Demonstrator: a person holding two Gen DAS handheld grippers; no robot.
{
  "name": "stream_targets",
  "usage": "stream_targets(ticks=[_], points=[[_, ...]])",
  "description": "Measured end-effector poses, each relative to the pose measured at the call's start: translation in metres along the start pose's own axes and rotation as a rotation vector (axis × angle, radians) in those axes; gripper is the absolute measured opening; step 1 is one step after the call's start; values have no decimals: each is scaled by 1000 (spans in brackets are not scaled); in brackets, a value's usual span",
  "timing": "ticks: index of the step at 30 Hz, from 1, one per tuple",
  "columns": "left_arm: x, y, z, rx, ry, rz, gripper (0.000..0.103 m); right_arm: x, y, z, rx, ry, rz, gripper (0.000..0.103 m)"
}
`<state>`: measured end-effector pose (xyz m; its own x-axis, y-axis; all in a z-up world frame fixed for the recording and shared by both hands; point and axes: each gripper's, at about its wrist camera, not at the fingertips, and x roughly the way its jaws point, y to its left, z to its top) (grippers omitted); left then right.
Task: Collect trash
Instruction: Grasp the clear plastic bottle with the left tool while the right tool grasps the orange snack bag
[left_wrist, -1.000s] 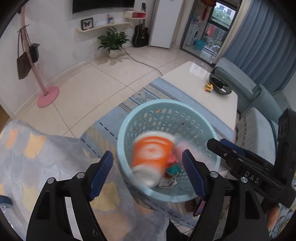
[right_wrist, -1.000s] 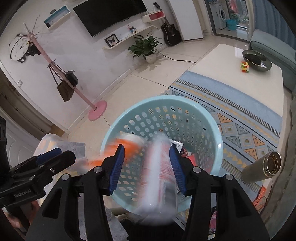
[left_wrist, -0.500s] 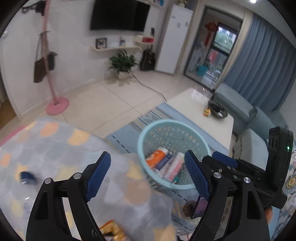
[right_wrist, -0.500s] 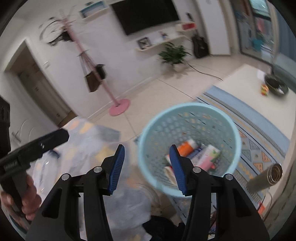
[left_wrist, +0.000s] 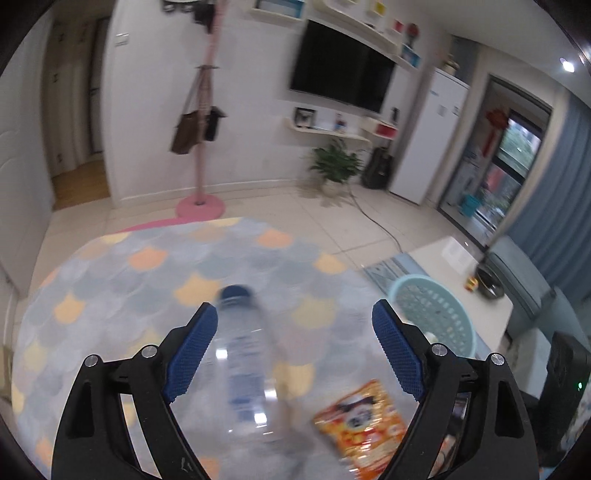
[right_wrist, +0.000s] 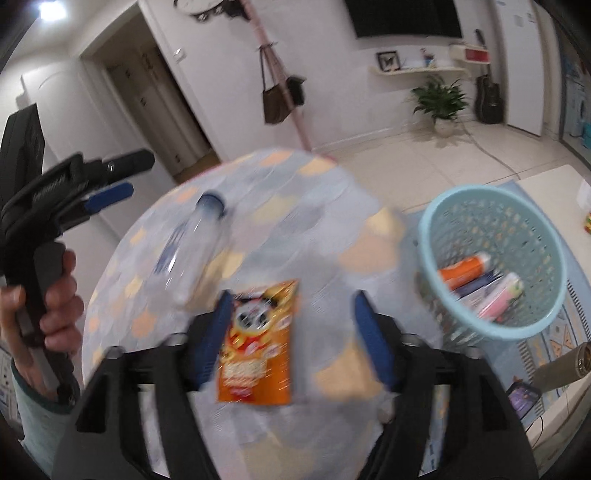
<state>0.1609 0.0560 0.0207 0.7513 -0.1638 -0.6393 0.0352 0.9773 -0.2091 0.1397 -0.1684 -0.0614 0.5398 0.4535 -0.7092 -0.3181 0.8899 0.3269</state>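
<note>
A clear plastic bottle (left_wrist: 247, 354) with a blue cap lies on the round table; it also shows in the right wrist view (right_wrist: 188, 251). My left gripper (left_wrist: 295, 350) is open above it, fingers either side. An orange snack packet (right_wrist: 258, 343) lies flat on the table, also seen in the left wrist view (left_wrist: 365, 424). My right gripper (right_wrist: 295, 339) is open just over the packet. A light blue trash basket (right_wrist: 495, 328) stands on the floor right of the table with an orange cup and tubes inside; it shows in the left wrist view (left_wrist: 432, 317) too.
The table wears a grey cloth (left_wrist: 147, 280) with orange cat shapes. A pink coat stand (left_wrist: 201, 199) is beyond it. A white coffee table (left_wrist: 454, 258) and a blue sofa (left_wrist: 528, 273) are at right. A metal flask (right_wrist: 569, 365) lies near the basket.
Both grippers swung left from over the basket to over the table. The orange cup and tube that dropped now lie in the basket. The bottle and packet have come under the grippers.
</note>
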Motion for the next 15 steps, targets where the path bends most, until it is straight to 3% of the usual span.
stream_targets(ticks=[2,6,11,15], points=[[2,18,-5,-27,15,43,84,8,14,-7,-23,30,12,75],[5,46,-20,-82,48,52,84,26,30,-18,-41,87,8,80],[19,50,-32,-103,97,31,84,42,46,-28,-103,110,-101,81],[35,42,-43,-87,142,37,84,49,50,-32,-129,124,-136,81]])
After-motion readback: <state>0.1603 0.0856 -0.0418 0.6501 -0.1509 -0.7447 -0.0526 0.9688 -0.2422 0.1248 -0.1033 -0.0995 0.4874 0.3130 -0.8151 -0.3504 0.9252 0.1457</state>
